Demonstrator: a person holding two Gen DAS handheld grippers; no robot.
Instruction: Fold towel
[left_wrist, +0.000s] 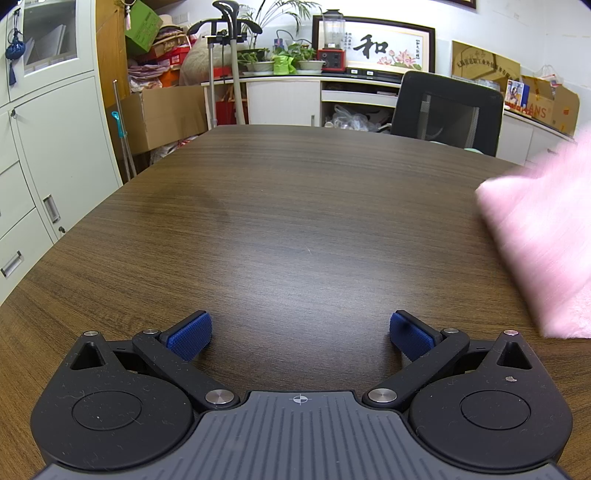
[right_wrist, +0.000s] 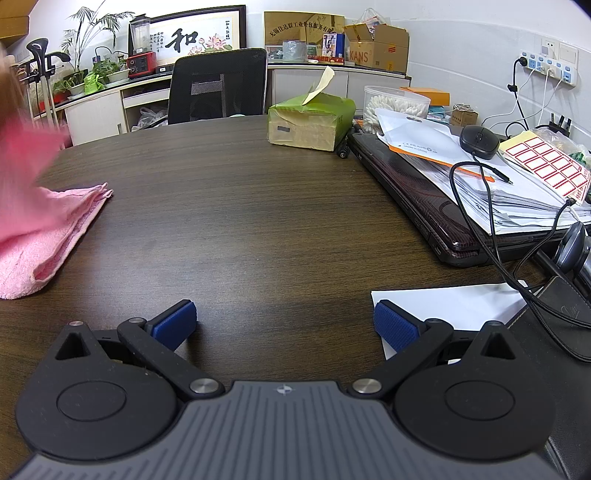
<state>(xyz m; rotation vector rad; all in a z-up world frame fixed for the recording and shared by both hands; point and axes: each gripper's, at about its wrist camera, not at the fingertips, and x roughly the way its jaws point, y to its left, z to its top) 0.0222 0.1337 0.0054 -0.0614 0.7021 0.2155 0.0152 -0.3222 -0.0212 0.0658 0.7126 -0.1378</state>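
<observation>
A pink towel (left_wrist: 543, 236) lies on the dark wooden table (left_wrist: 280, 206) at the right edge of the left wrist view, partly blurred and cut off by the frame. It also shows in the right wrist view (right_wrist: 40, 229) at the far left, folded over, with its upper part blurred. My left gripper (left_wrist: 300, 334) is open and empty, low over the table, with the towel off to its right. My right gripper (right_wrist: 284, 325) is open and empty, low over the table (right_wrist: 240, 206), with the towel off to its left.
A black office chair (left_wrist: 447, 110) stands at the table's far side. On the right are a green tissue box (right_wrist: 312, 122), a laptop (right_wrist: 417, 206) under papers, a mouse (right_wrist: 479, 141), cables and a white sheet (right_wrist: 443, 310) beside my right finger. White cabinets (left_wrist: 48, 147) stand left.
</observation>
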